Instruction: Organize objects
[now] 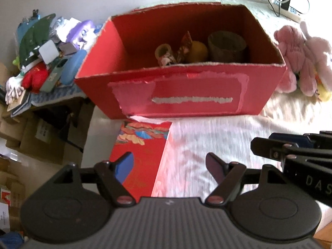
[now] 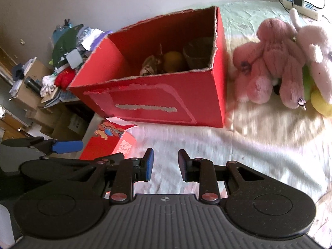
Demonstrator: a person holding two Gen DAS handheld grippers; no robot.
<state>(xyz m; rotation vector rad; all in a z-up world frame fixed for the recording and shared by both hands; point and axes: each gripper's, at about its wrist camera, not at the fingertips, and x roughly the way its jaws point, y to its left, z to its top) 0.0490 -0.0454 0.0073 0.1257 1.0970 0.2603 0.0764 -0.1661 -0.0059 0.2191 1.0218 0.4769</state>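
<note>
Hovering over the pale bedcover point(image 2: 238, 145), both claws are empty. Left gripper point(image 1: 169, 166): jaws set wide apart, nothing between the blue pads. Right gripper point(image 2: 166, 165): jaws parted by a narrower gap, nothing between them, only bedcover showing through.

Landmark: red cardboard box point(image 1: 180, 91), open-topped, rim torn, peeled tape patch on its near wall. Both grippers sit on the near side of the box, well apart from it; the left one is toward its left end, the right one toward its right.

Inside the box, along the far wall: a brown cup-like container point(image 1: 226, 45) at right, a yellow round thing point(image 1: 197, 51) beside it, a small patterned item point(image 1: 166, 57) left of that.

Right of the box, just beside its wall: pink plush toys point(image 2: 276, 62) lying on the bedcover.

Near-left corner of the box: a flat red printed packet point(image 1: 141, 147) overhanging the bed edge.

Left of the box: a cluttered heap point(image 1: 47, 49) of mixed items.

Far right behind the box: a power strip point(image 2: 300, 8) with cables.
</note>
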